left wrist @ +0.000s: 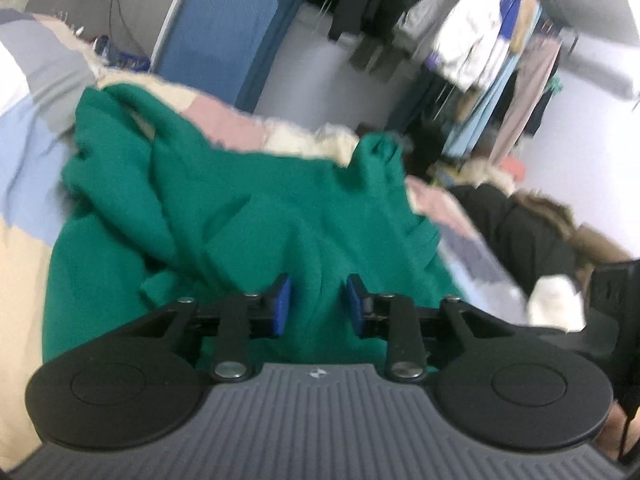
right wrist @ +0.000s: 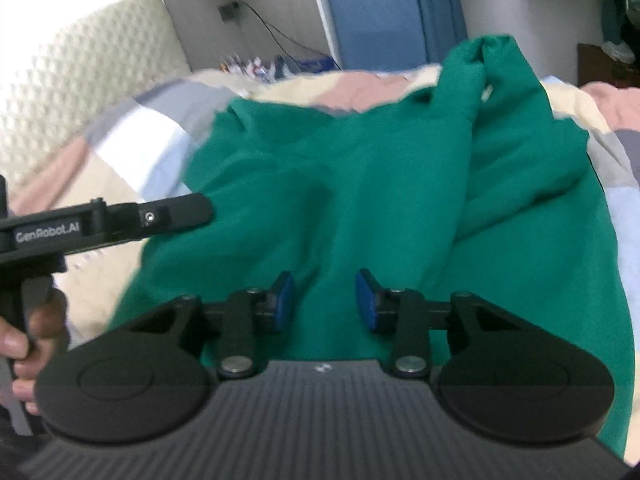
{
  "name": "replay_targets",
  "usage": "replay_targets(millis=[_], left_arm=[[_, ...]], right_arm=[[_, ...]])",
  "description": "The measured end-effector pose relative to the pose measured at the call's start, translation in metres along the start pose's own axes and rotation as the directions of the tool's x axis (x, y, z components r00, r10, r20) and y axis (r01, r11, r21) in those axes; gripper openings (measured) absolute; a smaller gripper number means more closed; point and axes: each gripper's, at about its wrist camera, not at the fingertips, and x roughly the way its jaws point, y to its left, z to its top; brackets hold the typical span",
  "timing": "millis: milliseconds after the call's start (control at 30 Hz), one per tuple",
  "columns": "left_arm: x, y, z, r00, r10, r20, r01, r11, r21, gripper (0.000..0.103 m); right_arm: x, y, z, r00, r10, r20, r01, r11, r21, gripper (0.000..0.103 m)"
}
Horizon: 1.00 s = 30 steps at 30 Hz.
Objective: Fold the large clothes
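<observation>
A large green garment (left wrist: 240,208) lies crumpled in thick folds on a bed with a pastel patchwork quilt (left wrist: 24,264). My left gripper (left wrist: 318,306) hovers low over its near part; the blue pads (left wrist: 282,306) stand apart, with only cloth seen beneath the gap. In the right wrist view the same garment (right wrist: 380,184) spreads across the quilt (right wrist: 120,148), one bunched end raised at the far right. My right gripper (right wrist: 325,300) is open just above the cloth, pads (right wrist: 366,300) not pressing on it. The left device's black housing (right wrist: 112,220) reaches in from the left, held by a hand (right wrist: 24,340).
A rack of hanging clothes (left wrist: 480,40) fills the far right. A blue upright panel (left wrist: 220,36) leans on the wall behind the bed. A dark fur-trimmed coat (left wrist: 520,232) lies beyond the bed's right edge. A padded white headboard (right wrist: 80,92) stands at the left.
</observation>
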Motion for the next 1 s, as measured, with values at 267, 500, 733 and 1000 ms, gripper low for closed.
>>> replay_targets(millis=[267, 500, 733, 1000], left_arm=[[0.035, 0.006, -0.018, 0.989, 0.086, -0.124, -0.083, 0.996, 0.031, 0.03], [0.039, 0.004, -0.019, 0.986, 0.112, -0.127, -0.107, 0.993, 0.043, 0.031], [-0.005, -0.006, -0.017, 0.981, 0.153, -0.118, -0.147, 0.987, 0.063, 0.045], [-0.063, 0.027, -0.011, 0.954, 0.265, -0.139, -0.28, 0.954, -0.103, 0.051]], right_arm=[[0.025, -0.01, -0.009, 0.994, -0.051, -0.1, 0.052, 0.999, 0.011, 0.036], [0.026, -0.015, -0.008, 0.993, -0.035, -0.109, 0.038, 0.999, 0.026, 0.036], [-0.015, -0.024, -0.006, 0.997, -0.004, -0.081, 0.013, 0.994, 0.109, 0.05], [-0.076, -0.072, -0.019, 0.987, -0.15, -0.06, 0.162, 0.931, 0.328, 0.081]])
